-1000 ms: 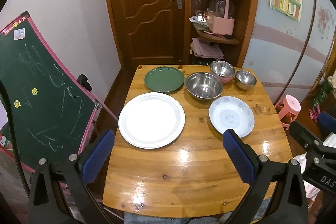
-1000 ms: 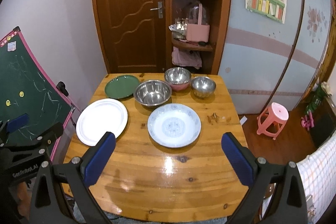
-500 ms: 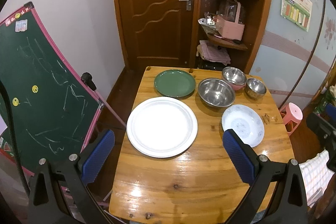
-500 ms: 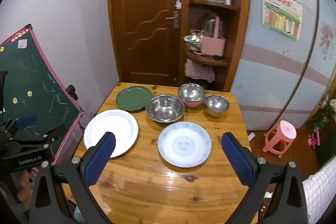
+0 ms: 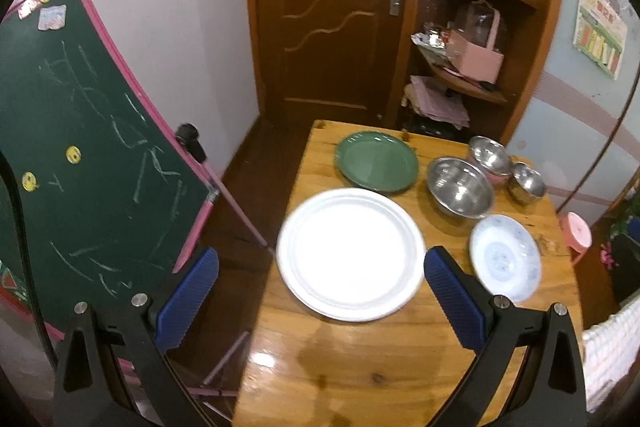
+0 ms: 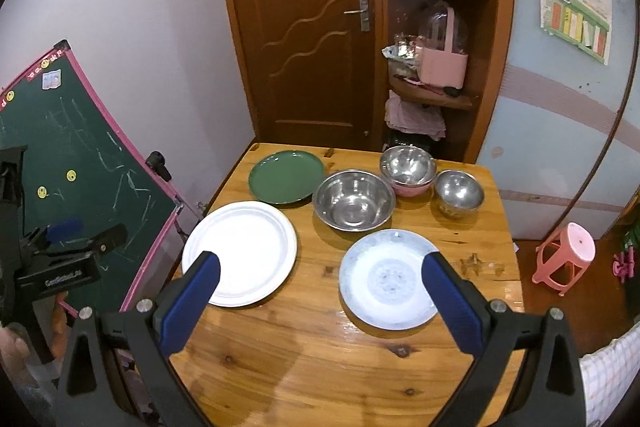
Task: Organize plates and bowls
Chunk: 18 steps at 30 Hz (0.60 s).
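Both grippers are hovering above the near end of the desk, nothing picked yet. Left gripper is spread wide and holding nothing, framing the white plate at frame center; right gripper is likewise gaping and empty, with the blue patterned plate sitting between its fingers in view. Green plate is lying at the far left of the desk, big steel bowl is beside it, a steel bowl nested in a pink bowl is behind, small steel bowl is at far right. Likely step: stacking plates, then nesting bowls. Best approach is coming in low at a rim edge, pinching the lip flat, lifting level, since glazed plates are probably slippery. Rims lying flush on wood are leaving little room for a finger.
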Available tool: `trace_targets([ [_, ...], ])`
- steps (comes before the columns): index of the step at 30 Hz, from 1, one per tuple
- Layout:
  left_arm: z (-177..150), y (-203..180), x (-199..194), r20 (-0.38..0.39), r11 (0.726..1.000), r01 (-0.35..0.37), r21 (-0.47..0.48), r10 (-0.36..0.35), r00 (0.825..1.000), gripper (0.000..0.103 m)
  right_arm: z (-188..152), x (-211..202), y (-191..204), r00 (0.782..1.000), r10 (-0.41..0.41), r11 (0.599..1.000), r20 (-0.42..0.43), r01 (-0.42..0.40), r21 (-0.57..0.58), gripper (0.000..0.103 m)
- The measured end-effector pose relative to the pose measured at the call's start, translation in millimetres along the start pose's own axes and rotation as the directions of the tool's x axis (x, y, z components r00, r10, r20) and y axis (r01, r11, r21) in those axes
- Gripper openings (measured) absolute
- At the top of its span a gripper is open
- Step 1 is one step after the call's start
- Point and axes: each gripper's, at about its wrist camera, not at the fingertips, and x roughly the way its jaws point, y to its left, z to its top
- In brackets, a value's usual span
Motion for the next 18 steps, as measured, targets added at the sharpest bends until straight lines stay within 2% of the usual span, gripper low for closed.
trace_targets([
  [6,3.4,7.8,30.7,-0.009,0.998,-0.002,0.060,0.002,1.000,0.102,6.0,21.0,8.7,1.000,0.009,1.000,-0.023,-0.009,-0.019,0.101],
  [8,2.3,11.8,53.4,-0.066,0.998,-0.012,0.070,0.017,0.998,0.102,7.0,35.5,10.6,0.999,0.025,1.000,-0.048,-0.026,-0.015,0.100],
  [9,1.5,14.6,65.2,-0.101,0.998,-0.003,0.061,0.010,0.995,0.102,7.3,47.5,11.9,0.997,0.035,0.999,-0.071,-0.036,-0.011,0.094],
  [11,-2.2,22.2,93.9,-0.187,1.000,0.013,0.027,-0.007,0.982,0.102,7.0,70.1,14.3,0.991,0.054,0.998,-0.121,-0.055,-0.007,0.082],
  [14,-6.8,32.3,133.1,-0.286,1.000,0.027,-0.010,-0.029,0.958,0.102,3.8,111.6,15.7,0.976,0.066,0.998,-0.208,-0.067,0.001,0.077],
  [16,-10.3,38.5,152.7,-0.305,0.999,0.027,-0.024,-0.033,0.952,0.102,0.1,140.5,17.5,0.966,0.072,0.997,-0.250,-0.074,0.000,0.076],
  [18,-12.6,46.4,170.8,-0.318,0.999,0.018,-0.039,-0.030,0.948,0.101,-4.0,164.6,17.4,0.954,0.080,0.997,-0.289,-0.082,0.006,0.070],
])
